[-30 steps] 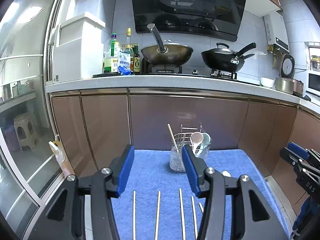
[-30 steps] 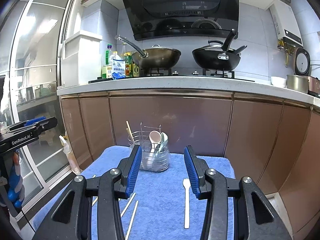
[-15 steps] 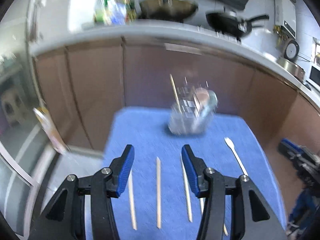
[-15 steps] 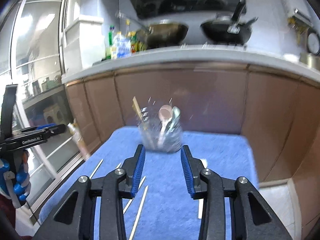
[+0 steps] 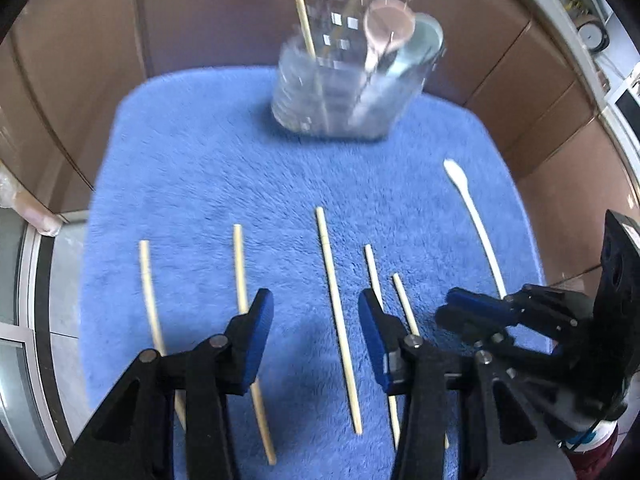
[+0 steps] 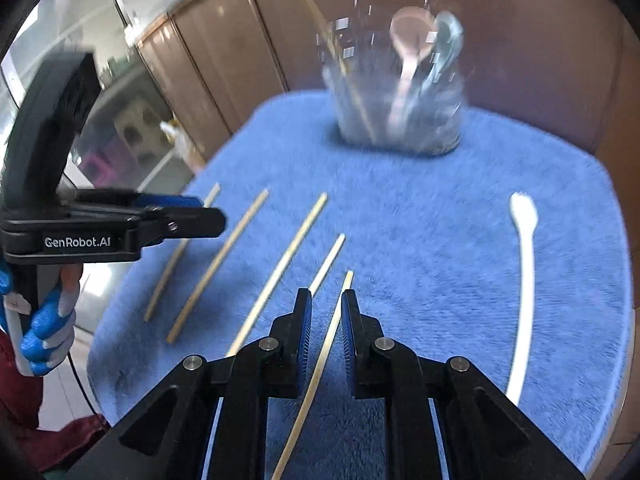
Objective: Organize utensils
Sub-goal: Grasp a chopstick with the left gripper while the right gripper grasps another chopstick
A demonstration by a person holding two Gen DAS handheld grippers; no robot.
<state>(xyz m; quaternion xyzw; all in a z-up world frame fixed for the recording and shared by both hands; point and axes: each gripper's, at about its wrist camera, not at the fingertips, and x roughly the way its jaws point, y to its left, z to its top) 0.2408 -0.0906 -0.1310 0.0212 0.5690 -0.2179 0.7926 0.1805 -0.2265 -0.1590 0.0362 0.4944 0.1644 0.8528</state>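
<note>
Spreading across most of both views: a blue fleecy mat (image 5: 208, 152), with brown cabinet doors (image 5: 208, 12) rising behind its far edge.

Standing at the far middle of the mat: a clear holder (image 5: 340, 92) with a wire frame, blurred in both views, holding a pink spoon (image 6: 408, 40) and a pale blue-grey spoon (image 6: 446, 36) bowl-up on one side and at least one wooden chopstick (image 5: 300, 8) leaning out on the other.

Hovering low over the near part of the mat: the left gripper (image 5: 316, 340), blue pads wide apart, gripping nothing, with one loose chopstick (image 5: 338, 316) lying on the mat between them. Lying parallel beside it, all apart from the holder: four more loose chopsticks, five in all.

Closing in at the right side of that row: the right gripper (image 6: 326, 312), pads nearly together around the rightmost chopstick (image 6: 320, 364); contact not clear enough to call.

Lying alone near the right edge of the mat: a white spoon (image 6: 524, 280), well apart from the chopsticks.
</note>
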